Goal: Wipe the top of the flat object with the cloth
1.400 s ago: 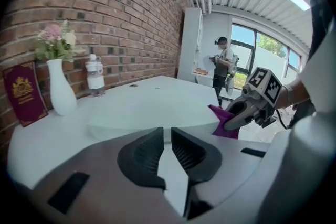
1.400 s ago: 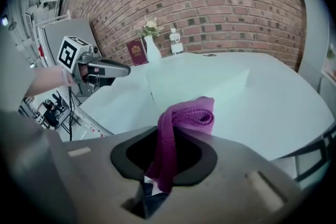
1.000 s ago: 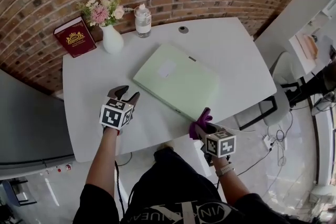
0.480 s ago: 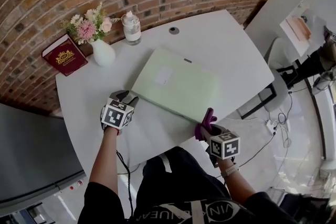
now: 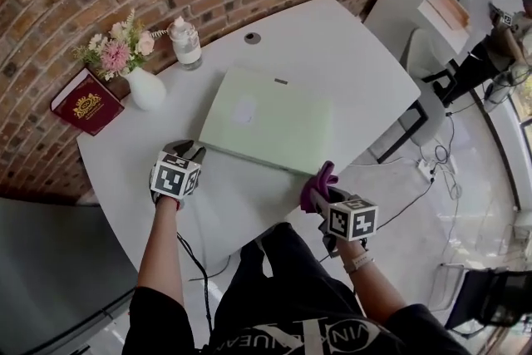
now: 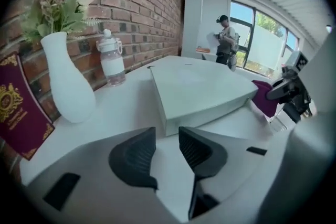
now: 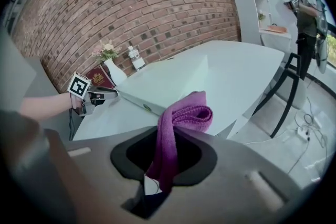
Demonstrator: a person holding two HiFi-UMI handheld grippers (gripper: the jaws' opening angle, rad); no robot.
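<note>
Gripping the purple cloth (image 5: 321, 179) in clamped jaws, the right gripper (image 5: 316, 197) hangs at the table's (image 5: 349, 71) near edge, just beside the flat green object's (image 5: 266, 119) near corner. Its top lies ahead and leftward. The left gripper (image 5: 189, 151), whose jaws have just been closing on nothing, sits by the other near corner.

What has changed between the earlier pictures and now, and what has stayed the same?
The left gripper has moved in beside the near left corner of the pale green flat box; its jaws have just been closing, empty. The right gripper stays clamped on the purple cloth by the near right corner. The vase, book and bottle are unmoved.
</note>
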